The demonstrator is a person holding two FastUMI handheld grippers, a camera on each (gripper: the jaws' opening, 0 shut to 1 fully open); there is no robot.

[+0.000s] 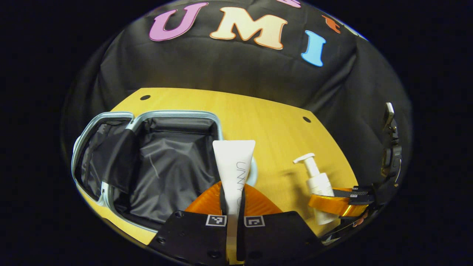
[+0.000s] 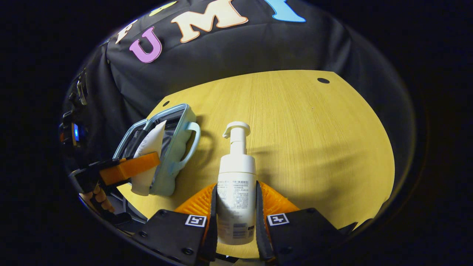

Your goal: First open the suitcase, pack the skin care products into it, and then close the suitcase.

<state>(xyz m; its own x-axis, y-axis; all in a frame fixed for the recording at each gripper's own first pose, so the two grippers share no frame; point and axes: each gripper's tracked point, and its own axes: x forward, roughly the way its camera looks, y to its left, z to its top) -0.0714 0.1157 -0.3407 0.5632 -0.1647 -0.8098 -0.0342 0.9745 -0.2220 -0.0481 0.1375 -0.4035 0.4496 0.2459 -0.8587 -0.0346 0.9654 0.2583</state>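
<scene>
The suitcase (image 1: 147,116) lies open on the left of the wooden table, its pale blue rim around a black lining. My left gripper (image 1: 232,199) is shut on a white tube (image 1: 233,162), held upright just by the case's right edge. To the right, a white pump bottle (image 1: 318,183) stands gripped by my right gripper (image 1: 334,205). In the right gripper view the pump bottle (image 2: 236,177) sits upright between the fingers of my right gripper (image 2: 236,201), which is shut on it. Farther left, the left gripper (image 2: 129,168) holds the tube (image 2: 149,146) by the suitcase (image 2: 177,147).
The yellow wooden table (image 2: 314,129) stretches bare to the right and behind the bottle, with small dark holes near its far corners. A hand (image 2: 98,197) holds the left gripper at the table's left edge. The suitcase's carry handle (image 2: 194,138) faces the bottle.
</scene>
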